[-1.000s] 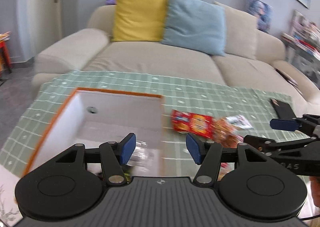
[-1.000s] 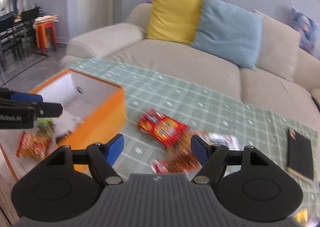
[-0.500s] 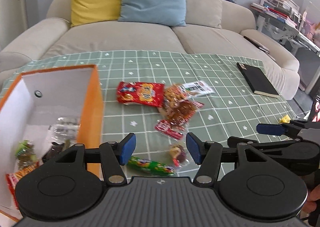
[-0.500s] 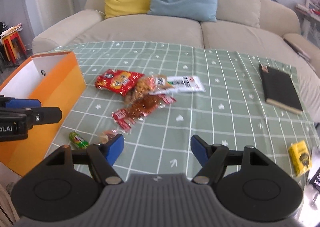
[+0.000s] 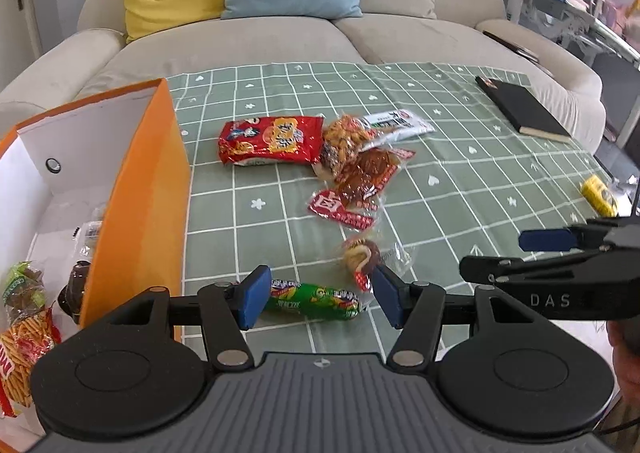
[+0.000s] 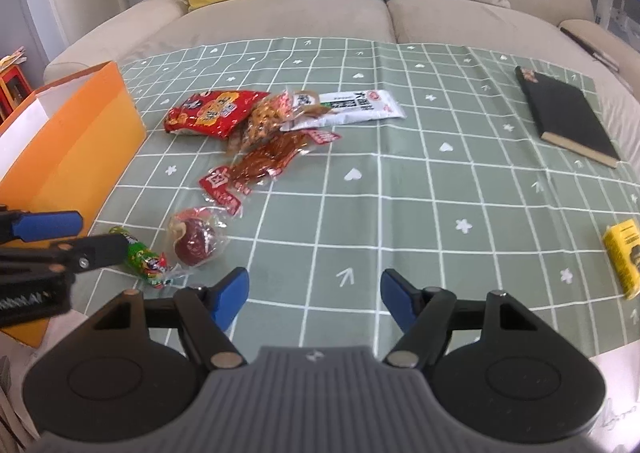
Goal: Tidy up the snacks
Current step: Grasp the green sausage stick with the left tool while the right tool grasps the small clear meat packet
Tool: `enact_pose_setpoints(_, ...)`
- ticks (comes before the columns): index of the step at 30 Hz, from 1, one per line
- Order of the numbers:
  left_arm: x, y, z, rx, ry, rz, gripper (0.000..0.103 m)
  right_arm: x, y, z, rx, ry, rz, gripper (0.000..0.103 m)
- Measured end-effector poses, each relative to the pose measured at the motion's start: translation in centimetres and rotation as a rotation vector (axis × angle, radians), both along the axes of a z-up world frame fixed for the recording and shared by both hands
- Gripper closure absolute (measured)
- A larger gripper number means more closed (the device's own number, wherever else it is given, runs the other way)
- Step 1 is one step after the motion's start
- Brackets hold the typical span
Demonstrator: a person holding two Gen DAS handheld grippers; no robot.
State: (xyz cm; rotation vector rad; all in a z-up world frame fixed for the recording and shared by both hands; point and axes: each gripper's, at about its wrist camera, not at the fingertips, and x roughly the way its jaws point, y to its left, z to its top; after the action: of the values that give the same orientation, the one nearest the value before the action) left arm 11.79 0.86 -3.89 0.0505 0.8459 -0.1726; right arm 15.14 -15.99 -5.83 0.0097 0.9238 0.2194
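Snack packets lie on the green checked tablecloth [image 5: 460, 189]: a red bag [image 5: 270, 140], a brown jerky pack [image 5: 360, 181], a white packet [image 6: 352, 107], a round dark sweet [image 6: 195, 240] and a green candy packet [image 5: 316, 300]. My left gripper [image 5: 318, 303] is open just above the green candy packet, which shows between its blue pads without being touched. My right gripper [image 6: 314, 299] is open over bare cloth, to the right of the round sweet. An orange box [image 5: 140, 205] at the left holds several snacks.
A black notebook [image 6: 568, 121] lies at the far right of the table, and a small yellow packet [image 6: 624, 257] sits near the right edge. A beige sofa [image 5: 280, 41] with yellow and blue cushions stands behind the table. Shelves with papers stand at the far right.
Both grippers have swung from above the orange box toward the loose snacks and sunk closer to the table. The green candy packet has come between the left gripper's pads. Both jaws stay equally wide.
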Motion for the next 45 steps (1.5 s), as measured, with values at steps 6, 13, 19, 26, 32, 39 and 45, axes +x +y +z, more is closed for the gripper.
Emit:
enact_pose_setpoints(6, 0.2, -0.2, -0.9, 0.036, -0.011, -0.038, 0.032, 0.1, 1.0, -0.3, 0.019, -0.015, 0.038, 0.038)
enact_pose_setpoints(13, 1.1, 0.1, -2.0, 0.03, 0.058, 0.046, 0.032, 0.7, 1.4, 0.5, 0.114, -0.061, 0.059, 0.041)
enact_pose_setpoints(19, 1.3, 1.8, -2.3, -0.087, 0.132, 0.168, 0.051, 1.9, 3.4, 0.8, 0.16, -0.106, 0.157, 0.049)
enact_pose_setpoints(26, 1.6, 2.7, -3.1, -0.144, 0.187, 0.245, 0.051, 3.5, 4.3, -0.7, 0.184, -0.044, 0.167, 0.054)
enact_pose_setpoints(32, 1.4, 3.0, -3.2, -0.169, 0.2, 0.27, 0.051, 3.9, 3.8, -1.9, 0.239, 0.027, 0.152, 0.063)
enact_pose_setpoints(39, 1.6, 3.7, -2.9, -0.215, 0.204, 0.325, 0.05, 3.5, 4.0, -1.3, 0.175, 0.03, 0.156, 0.071)
enact_pose_setpoints(45, 2.8, 4.2, -3.2, -0.332, 0.285, 0.43, 0.044, 3.2, 3.5, -0.7, 0.073, 0.022, 0.119, 0.071)
